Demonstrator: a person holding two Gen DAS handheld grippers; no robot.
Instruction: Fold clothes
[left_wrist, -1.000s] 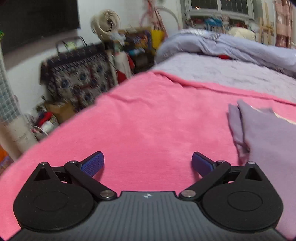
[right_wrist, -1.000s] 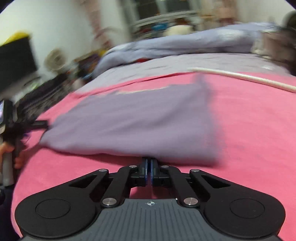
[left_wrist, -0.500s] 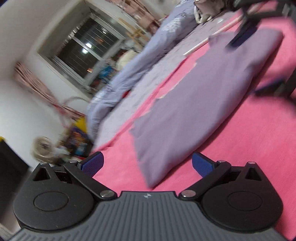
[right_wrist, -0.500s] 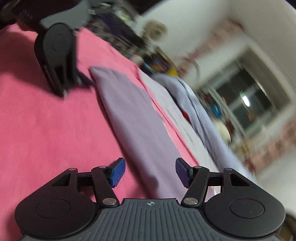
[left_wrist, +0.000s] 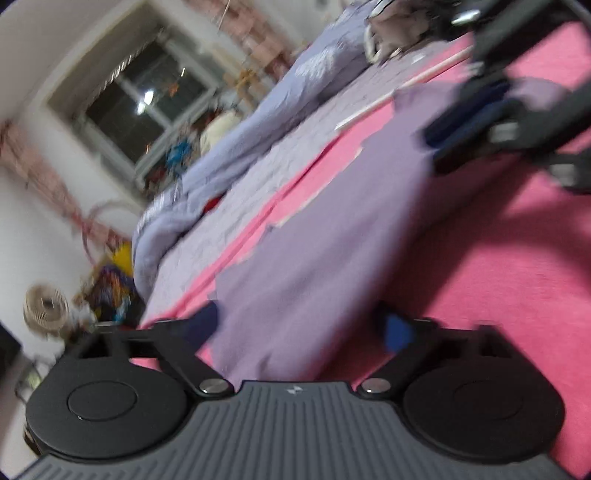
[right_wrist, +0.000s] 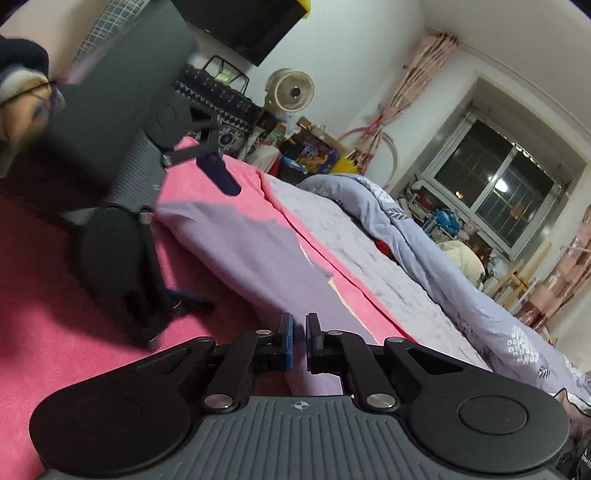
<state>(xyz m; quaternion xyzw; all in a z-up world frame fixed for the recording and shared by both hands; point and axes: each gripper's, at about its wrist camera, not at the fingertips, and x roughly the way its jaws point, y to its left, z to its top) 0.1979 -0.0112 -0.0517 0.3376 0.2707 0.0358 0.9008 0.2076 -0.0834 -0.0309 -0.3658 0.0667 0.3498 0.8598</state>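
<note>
Garment: my lilac cloth (left_wrist: 325, 236) lies folded long on the pink bed cover (left_wrist: 517, 277), its axis running between my claws.
Left claw (left_wrist: 299, 328): closing, straddling the near end, pads not yet pressing.
Right claw (right_wrist: 299, 341): just pinched onto the opposite end.

Cluttered home bedroom: bed (right_wrist: 369, 266), duvet (right_wrist: 424, 236)
</note>
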